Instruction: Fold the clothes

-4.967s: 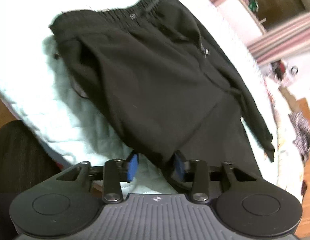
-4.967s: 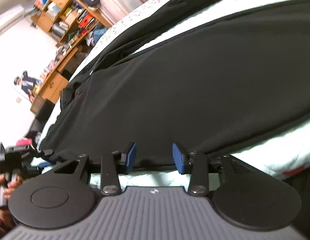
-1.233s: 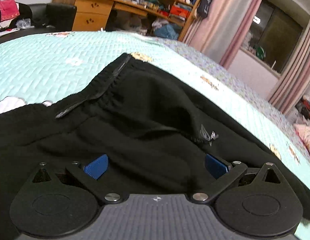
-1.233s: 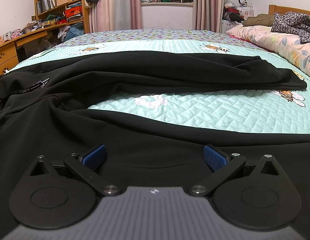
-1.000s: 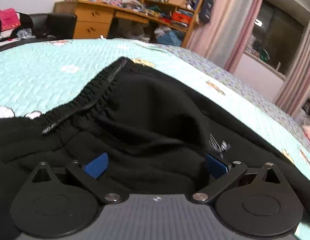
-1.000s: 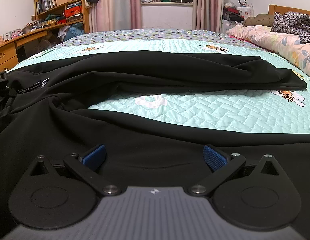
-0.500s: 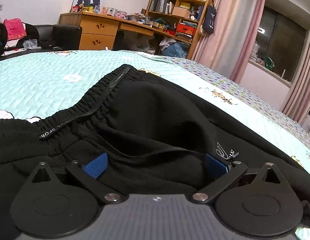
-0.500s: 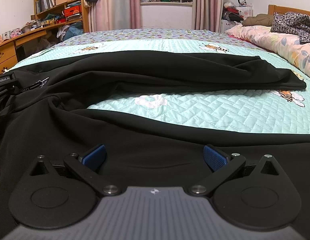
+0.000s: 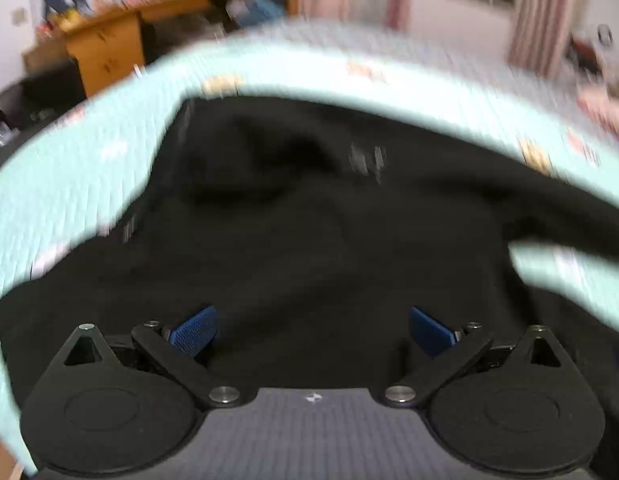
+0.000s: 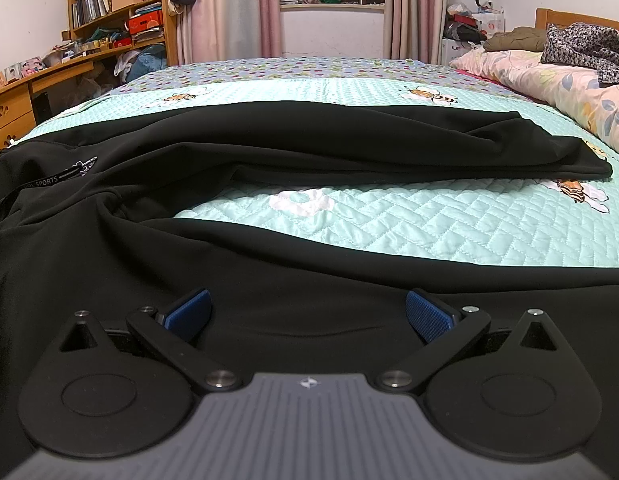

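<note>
Black sports trousers [image 10: 309,148] lie spread on a mint quilted bedspread [image 10: 449,224], the two legs parted with quilt showing between them. My right gripper [image 10: 308,316] is open, resting low on the nearer leg, nothing between its blue pads [image 10: 427,316]. In the blurred left wrist view the trousers [image 9: 309,220] fill the middle, their waistband corner at the upper left. My left gripper [image 9: 312,330] is open over the waist part, its blue pads [image 9: 193,330] wide apart.
A wooden desk and bookshelves [image 10: 109,12] stand along the left wall, pink curtains [image 10: 237,8] and a window behind. A floral pillow [image 10: 569,84] with a grey knitted garment [image 10: 581,48] lies at the right end of the bed.
The left gripper has swung and lifted fast, blurring its view; more of the trousers' waist and the bed shows. The right gripper has stayed still and open.
</note>
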